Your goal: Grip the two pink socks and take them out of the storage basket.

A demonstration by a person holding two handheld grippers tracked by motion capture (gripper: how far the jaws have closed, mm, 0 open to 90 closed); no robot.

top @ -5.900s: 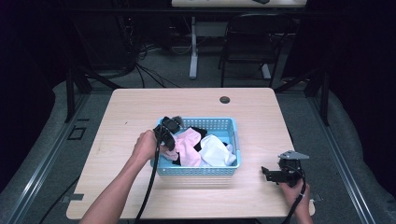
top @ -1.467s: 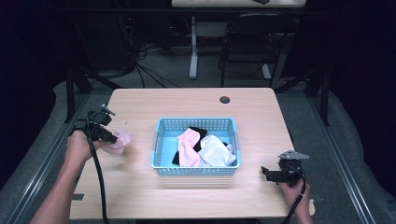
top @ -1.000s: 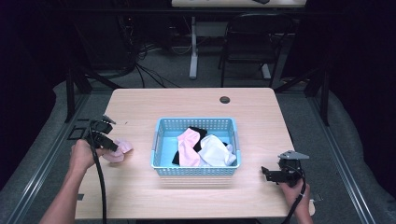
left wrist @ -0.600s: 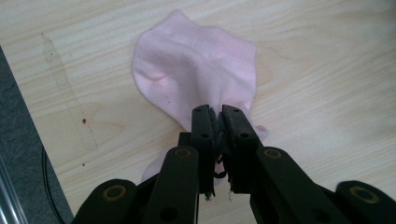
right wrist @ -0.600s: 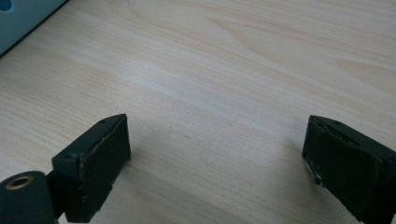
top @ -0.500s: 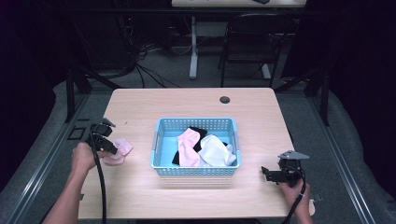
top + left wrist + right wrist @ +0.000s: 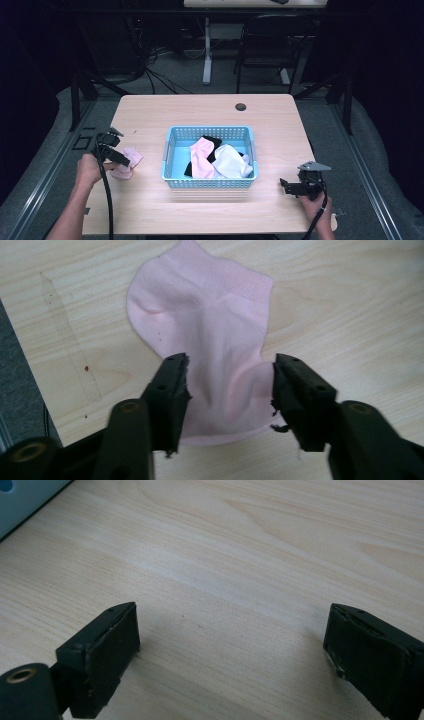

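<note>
Carried out of the blue basket [image 7: 172,150], the pink sock [image 7: 210,355] now lies flat on the pale wood table [image 7: 200,107] at its left edge, likely to start a sorted pile. Left gripper [image 7: 227,385] has just been opening; its jaws straddle the soft ribbed knit without pressing. Right gripper [image 7: 230,645] idles wide apart over bare tabletop.

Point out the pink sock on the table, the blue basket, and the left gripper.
pink sock [image 7: 210,335]: left gripper view, middle of the fabric.
blue basket [image 7: 209,183]: high view, near wall.
left gripper [image 7: 227,382]: left gripper view, midway between the open jaw tips.
</note>
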